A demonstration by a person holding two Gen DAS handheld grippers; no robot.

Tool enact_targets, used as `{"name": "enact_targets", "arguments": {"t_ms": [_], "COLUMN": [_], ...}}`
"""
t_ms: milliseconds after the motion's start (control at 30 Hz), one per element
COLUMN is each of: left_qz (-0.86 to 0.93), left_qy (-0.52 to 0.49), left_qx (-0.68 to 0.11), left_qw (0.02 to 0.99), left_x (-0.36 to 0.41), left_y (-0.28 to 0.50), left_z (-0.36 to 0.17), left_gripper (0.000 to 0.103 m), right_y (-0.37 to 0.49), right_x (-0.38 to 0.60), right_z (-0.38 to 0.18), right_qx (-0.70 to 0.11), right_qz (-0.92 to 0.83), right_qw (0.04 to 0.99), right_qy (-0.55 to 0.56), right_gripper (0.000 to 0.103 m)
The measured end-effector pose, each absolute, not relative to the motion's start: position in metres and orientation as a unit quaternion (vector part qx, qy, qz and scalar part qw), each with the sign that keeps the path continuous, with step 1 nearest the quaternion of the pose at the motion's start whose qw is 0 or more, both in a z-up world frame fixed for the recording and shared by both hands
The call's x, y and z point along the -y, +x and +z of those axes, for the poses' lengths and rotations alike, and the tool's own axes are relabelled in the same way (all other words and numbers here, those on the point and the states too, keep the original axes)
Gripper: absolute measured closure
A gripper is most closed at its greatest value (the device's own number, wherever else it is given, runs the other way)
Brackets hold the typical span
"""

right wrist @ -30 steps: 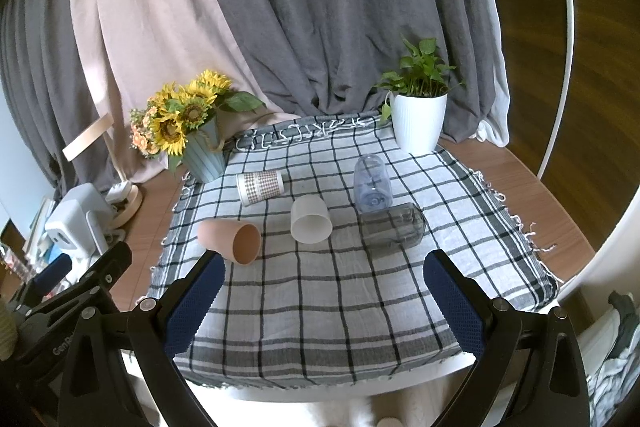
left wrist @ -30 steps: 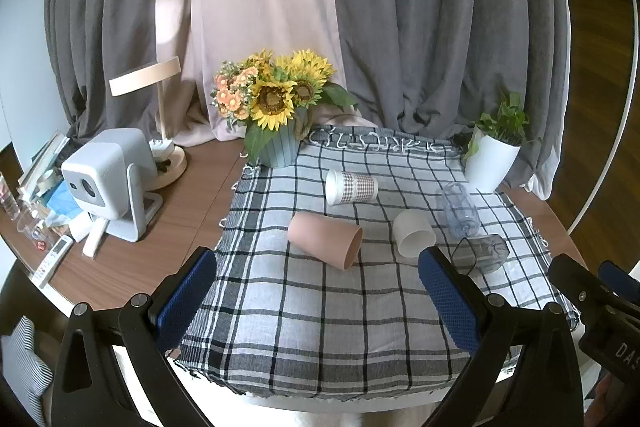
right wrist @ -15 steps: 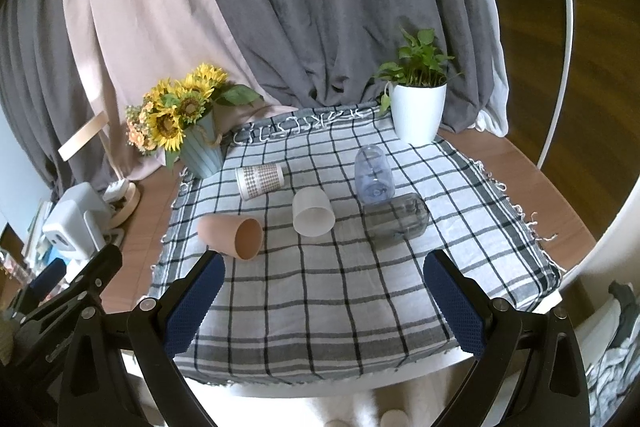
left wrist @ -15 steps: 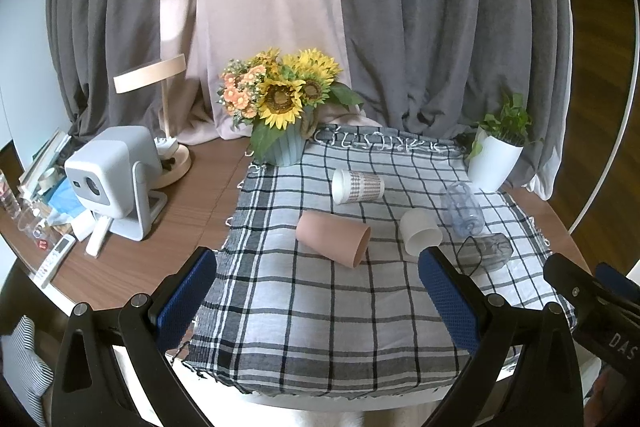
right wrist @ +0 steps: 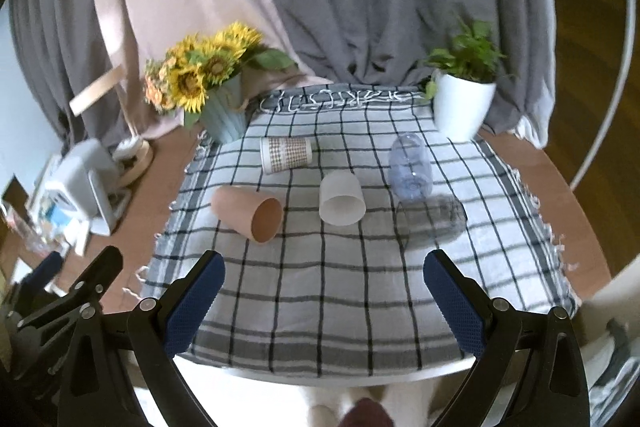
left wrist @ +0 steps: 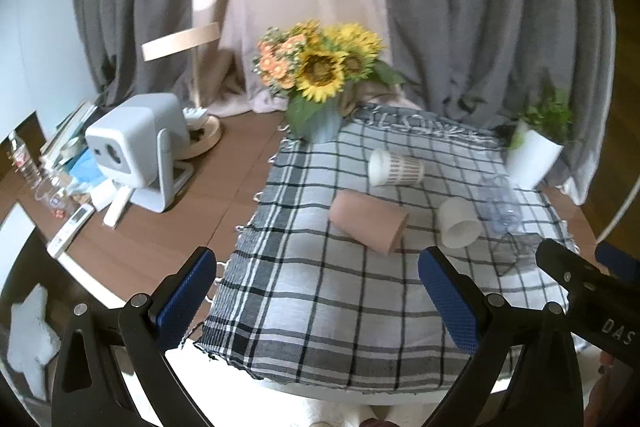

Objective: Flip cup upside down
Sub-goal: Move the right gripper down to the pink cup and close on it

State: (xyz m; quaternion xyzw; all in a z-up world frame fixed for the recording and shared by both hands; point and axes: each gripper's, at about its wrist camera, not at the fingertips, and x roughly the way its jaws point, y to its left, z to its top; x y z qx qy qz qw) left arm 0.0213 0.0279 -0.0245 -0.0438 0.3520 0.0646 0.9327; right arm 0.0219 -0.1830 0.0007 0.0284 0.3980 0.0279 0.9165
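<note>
Both grippers hang over the near edge of the checked cloth [right wrist: 320, 307], each with its blue-padded fingers spread wide and nothing between them: the left gripper [left wrist: 316, 301] sits toward the cloth's left front corner, the right gripper [right wrist: 324, 307] near the middle of the front edge. Five cups lie on their sides on the cloth. A terracotta-pink cup [right wrist: 248, 213] lies at the left with its mouth turned toward the front right. A white cup [right wrist: 342, 199] lies in the middle, mouth toward the cameras. Behind them lies a patterned paper cup [right wrist: 285, 154]. To the right a clear bluish plastic cup [right wrist: 411, 169] lies beside a dark transparent cup [right wrist: 434, 221]. A sunflower bouquet [right wrist: 204, 71] in a pale blue vase and a white potted plant [right wrist: 464, 99] stand at the cloth's far corners. On the bare wooden table [left wrist: 192, 211] to the left stand a white projector [left wrist: 136, 147] and a desk lamp [left wrist: 184, 39].
</note>
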Motion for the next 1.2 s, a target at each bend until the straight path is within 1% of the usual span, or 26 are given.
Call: {"name": "enact_targets", "arguments": {"t_ms": [333,433,567,700,867,933,1067,1133,1200], "left_qz": [0.189,0.225,0.267,0.299,0.325,0.334,0.346,0.346,0.347], "left_qy": [-0.096,-0.121,-0.156,-0.179,-0.218,-0.226,-0.233,-0.234,-0.230], "left_qx": [-0.384,-0.394,-0.409,-0.432,-0.467,-0.479,-0.497,-0.504,-0.511], "left_qw": [0.899,0.883,0.859,0.832,0.793,0.780,0.761,0.756,0.752], "left_x": [-0.044,-0.051,-0.059,-0.066,-0.076,-0.080,-0.084,-0.085,-0.085], "left_y": [0.064,0.075,0.089,0.102,0.116,0.121,0.128,0.130,0.133], "left_z": [-0.053,-0.063,-0.081,-0.101,-0.134,-0.145,-0.160,-0.166,-0.171], "left_gripper": [0.000,0.000,0.000,0.000,0.000,0.000,0.000,0.000,0.000], "right_y": [0.102,0.134,0.175,0.200,0.226,0.235,0.247,0.251,0.254], "right_x": [0.150,0.136,0.106,0.075,0.050,0.042,0.031,0.026,0.024], "right_z": [-0.009,-0.017,-0.036,-0.059,-0.092,-0.109,-0.137,-0.149,-0.158], "right_qx": [-0.392,-0.409,-0.452,-0.481,-0.519,-0.541,-0.571,-0.584,-0.591], "right_qz": [0.129,0.171,0.241,0.291,0.325,0.332,0.343,0.348,0.352], "right_qw": [0.909,0.894,0.851,0.810,0.765,0.743,0.712,0.697,0.689], "right_qy": [-0.050,-0.069,-0.118,-0.168,-0.200,-0.210,-0.224,-0.227,-0.228], "right_gripper": [0.003,0.003,0.003,0.004,0.006,0.012,0.013,0.016,0.016]}}
